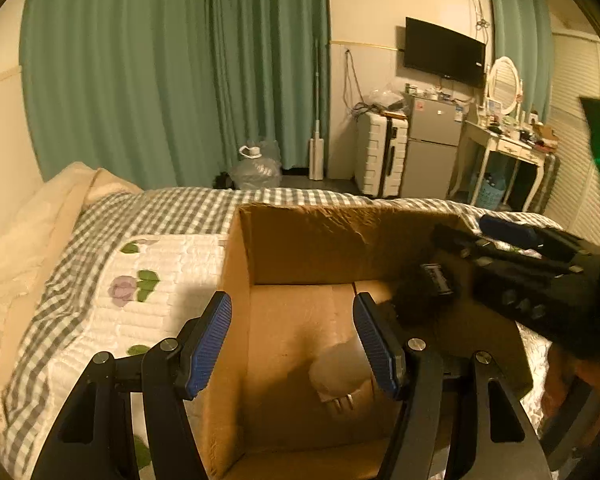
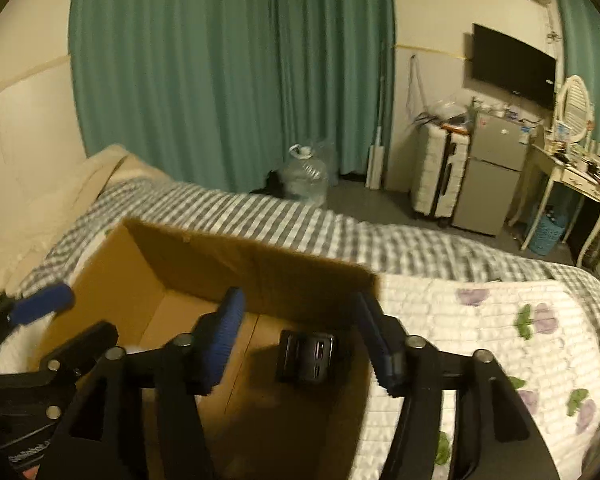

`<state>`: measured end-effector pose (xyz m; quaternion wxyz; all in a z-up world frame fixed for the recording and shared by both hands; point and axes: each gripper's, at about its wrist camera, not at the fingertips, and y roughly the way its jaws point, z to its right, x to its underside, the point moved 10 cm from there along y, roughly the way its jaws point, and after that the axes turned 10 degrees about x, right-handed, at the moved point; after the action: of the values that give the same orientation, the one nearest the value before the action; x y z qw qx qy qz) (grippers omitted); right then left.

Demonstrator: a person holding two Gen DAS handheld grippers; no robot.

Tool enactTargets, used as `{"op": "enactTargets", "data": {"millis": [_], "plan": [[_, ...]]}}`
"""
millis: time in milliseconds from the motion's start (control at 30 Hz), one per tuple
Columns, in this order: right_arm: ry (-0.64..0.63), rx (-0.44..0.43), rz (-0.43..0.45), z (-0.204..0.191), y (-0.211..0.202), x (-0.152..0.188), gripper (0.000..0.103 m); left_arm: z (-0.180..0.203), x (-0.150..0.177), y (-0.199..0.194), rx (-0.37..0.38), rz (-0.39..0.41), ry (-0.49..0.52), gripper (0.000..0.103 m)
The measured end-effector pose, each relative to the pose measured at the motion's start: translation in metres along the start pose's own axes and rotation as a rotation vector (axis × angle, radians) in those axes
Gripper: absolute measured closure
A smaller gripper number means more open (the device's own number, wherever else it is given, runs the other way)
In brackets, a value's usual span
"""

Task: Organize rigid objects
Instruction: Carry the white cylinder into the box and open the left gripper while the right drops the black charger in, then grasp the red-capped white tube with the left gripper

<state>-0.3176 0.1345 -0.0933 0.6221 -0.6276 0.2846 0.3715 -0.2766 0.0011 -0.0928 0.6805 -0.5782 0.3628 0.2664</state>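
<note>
I'm over the cardboard box on the bed with both grippers. My left gripper has its jaws spread wide with nothing pressed between them; the white plug adapter lies on the box floor just below and between the blue pads, closer to the right-hand one, prongs toward me. It sits loose, touching neither pad as far as I can see.

My right gripper also stands with jaws apart, gripping nothing. The black charger block is between them and a little lower, over the box floor near its right wall, its port side facing me; the view is blurred, so I cannot tell whether it rests on the cardboard. From the left wrist view, that black block shows ahead and to the right of my left jaws, beside the right gripper's black frame.
</note>
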Motion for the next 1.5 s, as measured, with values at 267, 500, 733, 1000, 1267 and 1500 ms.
{"op": "enactTargets", "data": {"millis": [267, 500, 733, 1000, 1267, 1500], "plan": [[0.012, 0.068, 0.063, 0.026, -0.093, -0.027, 0.028, 0.021, -0.017, -0.07, 0.018, 0.05, 0.026, 0.037], [-0.028, 0.119, 0.109, 0.037, -0.188, -0.033, 0.016, 0.032, -0.013, -0.143, -0.005, 0.081, 0.064, 0.035], [-0.05, 0.129, 0.106, 0.028, -0.243, 0.001, 0.008, 0.03, 0.018, -0.181, 0.004, 0.073, 0.06, 0.035], [-0.049, 0.09, 0.078, 0.011, -0.248, 0.056, 0.0, 0.031, 0.071, -0.178, 0.012, 0.02, 0.037, 0.034], [-0.084, 0.094, -0.058, 0.007, -0.192, 0.13, 0.0, 0.016, 0.125, -0.14, 0.026, -0.037, -0.026, 0.034], [-0.09, 0.098, -0.163, 0.013, -0.149, 0.174, 0.0, 0.021, 0.163, -0.102, 0.058, -0.144, -0.009, 0.034]]}}
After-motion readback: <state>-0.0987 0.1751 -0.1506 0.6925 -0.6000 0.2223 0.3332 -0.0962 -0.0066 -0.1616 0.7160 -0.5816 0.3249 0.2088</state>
